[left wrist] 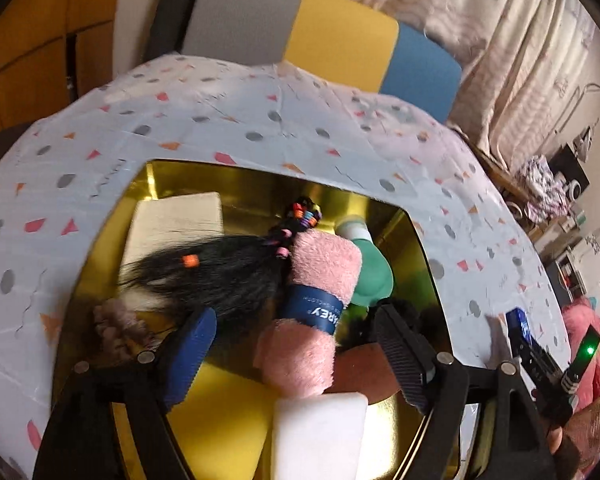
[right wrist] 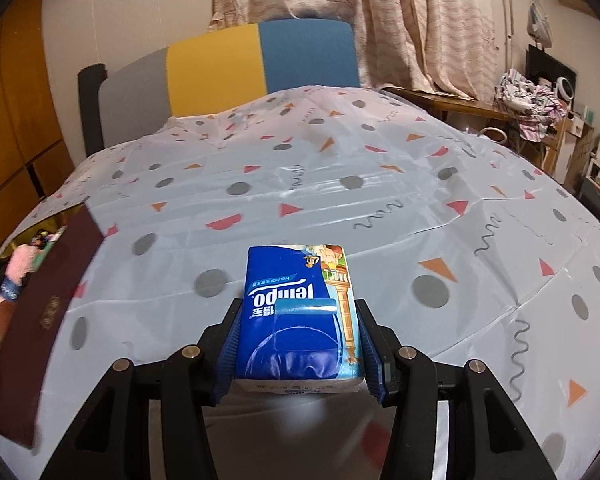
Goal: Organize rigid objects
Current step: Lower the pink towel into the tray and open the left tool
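While the left gripper (left wrist: 296, 350) stands spread over the gold tin (left wrist: 384, 208), with the pink rolled towel (left wrist: 316, 300) lying loose inside it, the right gripper (right wrist: 298, 344) pinches the blue tissue pack (right wrist: 300, 312) well to the right of the tin. To do this step well, I think the left one should draw clear first. Then the pack can be carried over the tin's rim and set flat in a free corner.

Warm, dim indoor light fills both views. The shiny gold metal tin (left wrist: 416, 248) throws back yellow glare and mirror reflections. The glossy pale plastic sheet with coloured spots (right wrist: 340, 208) carries soft sheen streaks. Strong fisheye bending curves the edges into dark corners. The dark red lid (right wrist: 40, 312) and nearest foreground smear with blur.
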Demonstrator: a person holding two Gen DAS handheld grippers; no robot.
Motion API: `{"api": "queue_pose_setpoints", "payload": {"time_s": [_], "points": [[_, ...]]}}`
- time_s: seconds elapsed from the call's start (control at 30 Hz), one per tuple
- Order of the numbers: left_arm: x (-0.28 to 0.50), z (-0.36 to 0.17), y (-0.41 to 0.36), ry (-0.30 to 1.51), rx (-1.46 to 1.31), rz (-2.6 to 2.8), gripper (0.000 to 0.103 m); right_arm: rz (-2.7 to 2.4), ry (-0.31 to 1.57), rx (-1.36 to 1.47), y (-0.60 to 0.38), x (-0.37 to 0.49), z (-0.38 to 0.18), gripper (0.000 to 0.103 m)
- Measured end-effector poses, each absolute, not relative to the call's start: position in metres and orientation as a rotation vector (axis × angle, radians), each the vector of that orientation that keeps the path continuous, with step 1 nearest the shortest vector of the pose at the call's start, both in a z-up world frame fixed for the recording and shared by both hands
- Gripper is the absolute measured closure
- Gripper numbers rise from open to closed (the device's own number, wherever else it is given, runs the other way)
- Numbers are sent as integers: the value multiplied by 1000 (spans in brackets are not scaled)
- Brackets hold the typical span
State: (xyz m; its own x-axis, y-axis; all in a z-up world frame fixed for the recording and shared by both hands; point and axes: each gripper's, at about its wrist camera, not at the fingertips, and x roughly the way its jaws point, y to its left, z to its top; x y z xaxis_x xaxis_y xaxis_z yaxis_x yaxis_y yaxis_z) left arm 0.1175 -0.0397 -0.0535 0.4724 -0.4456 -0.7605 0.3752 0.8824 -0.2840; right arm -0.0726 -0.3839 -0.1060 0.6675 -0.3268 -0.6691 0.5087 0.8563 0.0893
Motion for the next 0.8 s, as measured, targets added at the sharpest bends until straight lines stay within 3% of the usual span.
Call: {"api": "queue_pose_setpoints", "payload": {"time_s": [0.8], "points": [[47,-47,5,862,-210,-519,20,-203,717,205,-257,-54,-42,50]]}}
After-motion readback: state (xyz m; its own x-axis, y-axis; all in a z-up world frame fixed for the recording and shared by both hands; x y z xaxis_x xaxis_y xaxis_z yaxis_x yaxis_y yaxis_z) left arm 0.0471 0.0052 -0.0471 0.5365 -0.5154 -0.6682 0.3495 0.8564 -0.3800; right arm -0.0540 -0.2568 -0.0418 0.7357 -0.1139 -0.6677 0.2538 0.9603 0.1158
